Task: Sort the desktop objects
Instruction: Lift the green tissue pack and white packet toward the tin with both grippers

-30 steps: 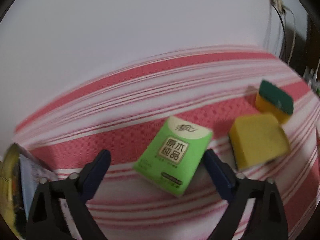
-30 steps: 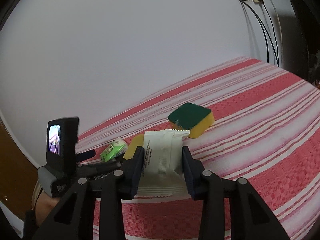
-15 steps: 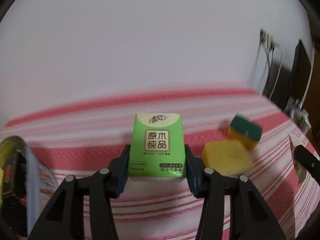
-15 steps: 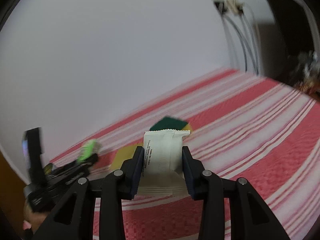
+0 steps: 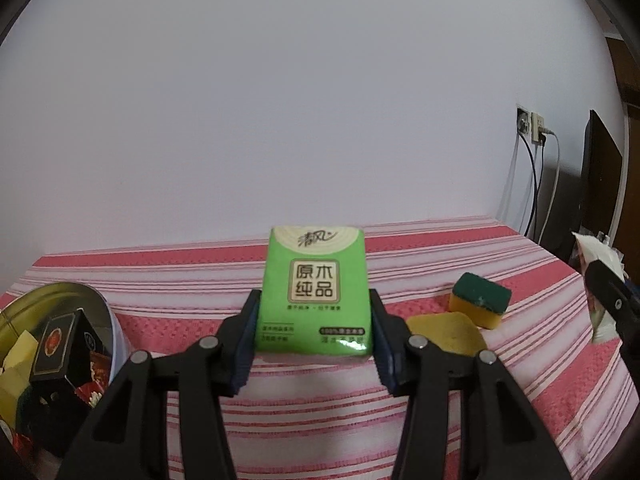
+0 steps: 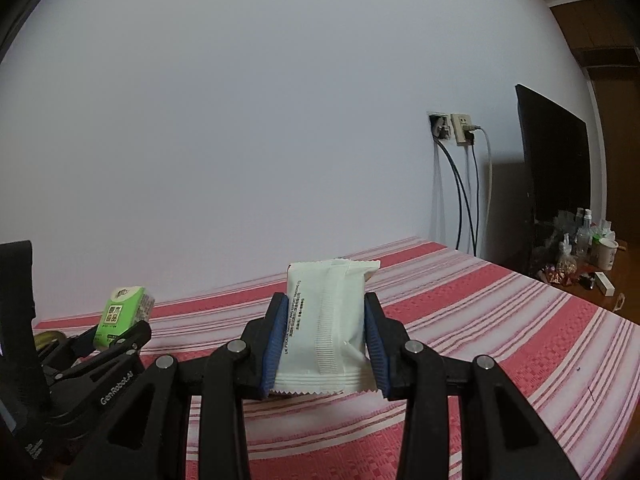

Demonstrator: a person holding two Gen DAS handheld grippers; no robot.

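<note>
Left gripper (image 5: pixel 314 344) pinches the green tissue pack (image 5: pixel 315 292) clear of the striped cloth (image 5: pixel 520 400), right gripper (image 6: pixel 325 344) likewise clamps the white sachet (image 6: pixel 326 320), probably bound for the round tin (image 5: pixel 105 312).

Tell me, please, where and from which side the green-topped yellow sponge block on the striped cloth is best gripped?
Grip the green-topped yellow sponge block across its two upright yellow sides, coming down from above. It lies flat on the red and white striped cloth, so those faces are bare. Probably approach from its right: the flat yellow sponge crowds its left front corner.

Sponges (image 5: pixel 472 312) block right; tin (image 5: pixel 102 320) left.
</note>
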